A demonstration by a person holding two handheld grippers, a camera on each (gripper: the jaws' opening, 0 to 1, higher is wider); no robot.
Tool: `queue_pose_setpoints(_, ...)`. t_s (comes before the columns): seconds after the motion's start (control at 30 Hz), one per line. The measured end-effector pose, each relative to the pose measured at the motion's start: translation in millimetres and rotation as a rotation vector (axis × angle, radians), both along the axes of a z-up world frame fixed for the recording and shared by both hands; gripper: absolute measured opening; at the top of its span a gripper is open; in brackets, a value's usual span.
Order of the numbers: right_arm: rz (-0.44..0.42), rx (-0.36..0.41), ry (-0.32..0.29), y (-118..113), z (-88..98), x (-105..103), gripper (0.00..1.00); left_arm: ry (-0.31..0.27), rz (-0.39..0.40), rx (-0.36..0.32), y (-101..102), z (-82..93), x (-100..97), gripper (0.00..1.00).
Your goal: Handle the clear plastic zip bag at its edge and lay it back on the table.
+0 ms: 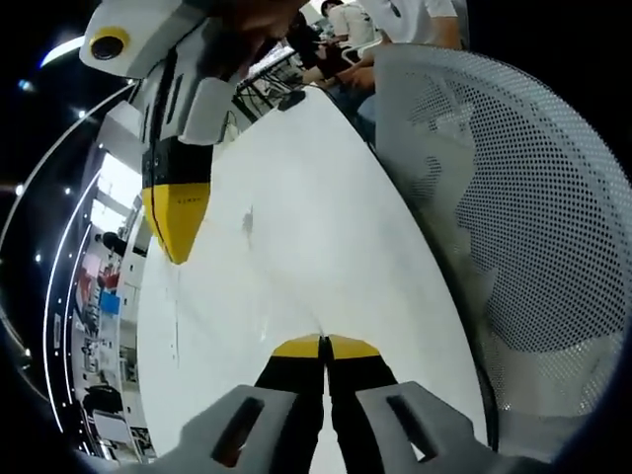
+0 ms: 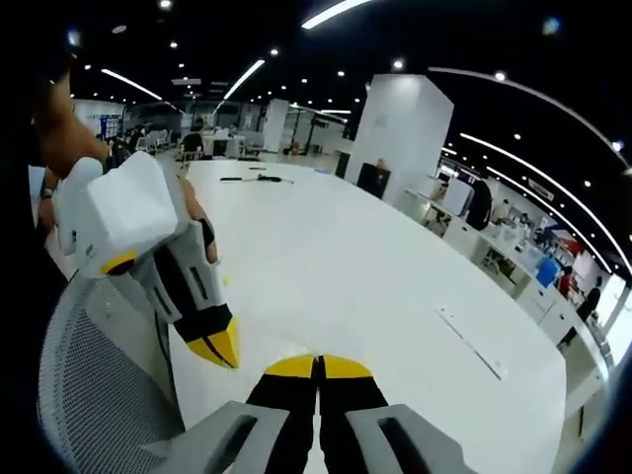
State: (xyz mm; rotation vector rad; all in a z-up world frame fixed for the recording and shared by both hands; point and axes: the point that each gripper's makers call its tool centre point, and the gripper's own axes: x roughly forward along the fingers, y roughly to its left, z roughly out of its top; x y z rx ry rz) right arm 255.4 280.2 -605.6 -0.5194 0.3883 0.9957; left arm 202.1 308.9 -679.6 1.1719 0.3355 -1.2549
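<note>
Left gripper [image 1: 324, 343]: I see its yellow-tipped jaws pressed together, probably pinching a film edge.
Right gripper [image 2: 318, 363]: jaws closed likewise.
Clear plastic zip bag [image 1: 212, 286]: I think it spans both grippers, faint over the white counter [image 1: 326, 217], held taut for laying down.

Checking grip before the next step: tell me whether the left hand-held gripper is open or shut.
Shut. In the left gripper view the left hand-held gripper has its yellow tips pressed together with no gap, above the white table. Whether it pinches the bag, cannot tell.

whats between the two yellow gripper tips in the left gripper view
Bare white table in the left gripper view, with a faint grey mark between the yellow-tipped right gripper and left gripper; possibly clear plastic, cannot tell.
</note>
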Motion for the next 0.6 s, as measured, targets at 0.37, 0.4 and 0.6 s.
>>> queue_pose_setpoints(0.37, -0.024, 0.008, -0.016, -4.7, 6.0, 3.9, 0.00, -0.004, 0.001, -0.015, -0.3, 0.8, 1.3, 0.00)
queue_pose_setpoints(0.4, -0.026, 0.009, -0.016, -5.0, 5.9, 3.8, 0.00, -0.005, 0.003, -0.014, 0.0, 1.0, 1.7, 0.00)
queue_pose_setpoints(0.6, -0.012, -0.019, -0.028, -2.2, 3.7, -0.6, 0.00, -0.020, 0.009, -0.019, 0.1, 4.5, 7.3, 0.00)
